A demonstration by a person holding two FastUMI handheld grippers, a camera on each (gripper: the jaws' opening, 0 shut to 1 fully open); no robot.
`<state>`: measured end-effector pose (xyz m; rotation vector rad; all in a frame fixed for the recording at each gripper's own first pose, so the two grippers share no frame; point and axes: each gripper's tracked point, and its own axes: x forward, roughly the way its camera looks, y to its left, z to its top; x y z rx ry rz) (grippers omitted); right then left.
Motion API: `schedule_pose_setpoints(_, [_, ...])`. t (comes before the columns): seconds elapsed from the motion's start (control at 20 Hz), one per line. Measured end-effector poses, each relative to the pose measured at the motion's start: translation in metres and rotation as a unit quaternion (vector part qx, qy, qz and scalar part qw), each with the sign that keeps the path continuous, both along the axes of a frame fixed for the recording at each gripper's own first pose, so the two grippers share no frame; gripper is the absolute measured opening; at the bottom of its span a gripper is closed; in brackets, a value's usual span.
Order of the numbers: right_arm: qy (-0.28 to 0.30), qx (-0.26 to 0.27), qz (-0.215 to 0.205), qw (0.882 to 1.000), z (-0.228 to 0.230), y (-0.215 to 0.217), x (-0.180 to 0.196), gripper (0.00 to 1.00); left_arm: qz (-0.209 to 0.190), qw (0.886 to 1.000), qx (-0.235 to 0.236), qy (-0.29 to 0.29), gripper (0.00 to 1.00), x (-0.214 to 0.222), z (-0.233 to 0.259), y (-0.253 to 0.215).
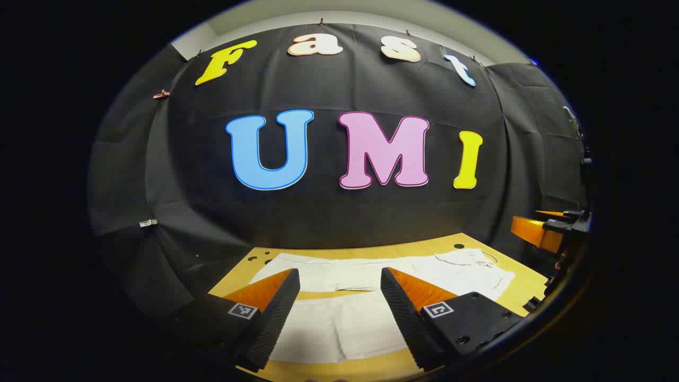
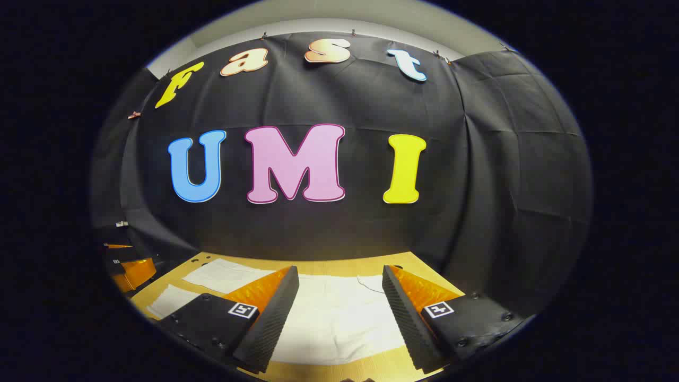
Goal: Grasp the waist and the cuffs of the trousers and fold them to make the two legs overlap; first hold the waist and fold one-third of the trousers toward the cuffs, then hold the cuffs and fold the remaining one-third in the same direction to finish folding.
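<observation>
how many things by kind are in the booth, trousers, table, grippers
trousers: 1
table: 1
grippers: 2, left gripper and right gripper
total: 4

Both views were sharp but bowed at the edges; overhead light blew out the white cloth trousers (image 1: pixel 366 329) on the dim-edged yellow wooden counter (image 1: pixel 525 276).
</observation>
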<state>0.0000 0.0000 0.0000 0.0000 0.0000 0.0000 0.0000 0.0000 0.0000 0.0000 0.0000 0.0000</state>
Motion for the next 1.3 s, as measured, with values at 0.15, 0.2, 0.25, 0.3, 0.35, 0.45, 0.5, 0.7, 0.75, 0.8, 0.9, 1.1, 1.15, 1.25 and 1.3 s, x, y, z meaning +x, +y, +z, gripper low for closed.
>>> schedule_pose_setpoints(0.15, [0.0, 0.0, 0.0, 1.0, 0.0, 0.0, 0.0, 0.97, 0.009, 1.0, -0.004, 0.004, 0.97, 0.007, -0.004, 0.001])
schedule_pose_setpoints(0.2, [0.0, 0.0, 0.0, 1.0, 0.0, 0.0, 0.0, 0.98, 0.013, 1.0, -0.005, 0.005, 0.97, 0.009, -0.005, 0.002])
schedule_pose_setpoints(0.25, [0.0, 0.0, 0.0, 1.0, 0.0, 0.0, 0.0, 0.98, 0.019, 1.0, -0.007, 0.008, 0.97, 0.011, -0.007, 0.005])
schedule_pose_setpoints(0.3, [0.0, 0.0, 0.0, 1.0, 0.0, 0.0, 0.0, 0.97, 0.025, 1.0, -0.009, 0.011, 0.97, 0.012, -0.008, 0.007])
schedule_pose_setpoints(0.35, [0.0, 0.0, 0.0, 1.0, 0.0, 0.0, 0.0, 0.97, 0.03, 0.999, -0.013, 0.011, 0.97, 0.013, -0.009, 0.008])
schedule_pose_setpoints(0.45, [0.0, 0.0, 0.0, 1.0, 0.0, 0.0, 0.0, 0.97, 0.036, 0.999, -0.016, 0.014, 0.97, 0.013, -0.011, 0.007])
schedule_pose_setpoints(0.5, [0.0, 0.0, 0.0, 1.0, 0.0, 0.0, 0.0, 0.97, 0.039, 0.999, -0.013, 0.017, 0.97, 0.013, -0.011, 0.008])
schedule_pose_setpoints(0.7, [0.0, 0.0, 0.0, 1.0, 0.0, 0.0, 0.0, 0.97, 0.056, 0.998, -0.011, 0.021, 0.97, 0.013, -0.013, 0.011])
schedule_pose_setpoints(0.75, [0.0, 0.0, 0.0, 1.0, 0.0, 0.0, 0.0, 0.97, 0.06, 0.998, -0.013, 0.023, 0.97, 0.014, -0.015, 0.011])
schedule_pose_setpoints(0.8, [0.0, 0.0, 0.0, 1.0, 0.0, 0.0, 0.0, 0.98, 0.064, 0.998, -0.013, 0.025, 0.97, 0.015, -0.015, 0.012])
schedule_pose_setpoints(0.9, [0.0, 0.0, 0.0, 1.0, 0.0, 0.0, 0.0, 0.98, 0.073, 0.997, -0.007, 0.027, 0.97, 0.015, -0.015, 0.014])
schedule_pose_setpoints(1.1, [-0.014, 0.041, -0.001, 0.999, 0.0, -0.017, 0.015, 0.98, 0.08, 0.996, 0.004, 0.028, 0.97, 0.016, -0.014, 0.017])
schedule_pose_setpoints(1.15, [-0.014, 0.015, -0.009, 1.0, -0.001, -0.037, 0.018, 0.98, 0.082, 0.996, 0.008, 0.03, 0.97, 0.017, -0.016, 0.017])
schedule_pose_setpoints(1.25, [-0.016, -0.022, -0.026, 0.999, 0.0, -0.067, 0.024, 0.98, 0.084, 0.996, 0.01, 0.038, 0.97, 0.019, -0.019, 0.018])
schedule_pose_setpoints(1.3, [-0.011, -0.038, -0.026, 0.999, -0.003, -0.08, 0.028, 0.97, 0.083, 0.996, 0.009, 0.041, 0.97, 0.019, -0.019, 0.017])
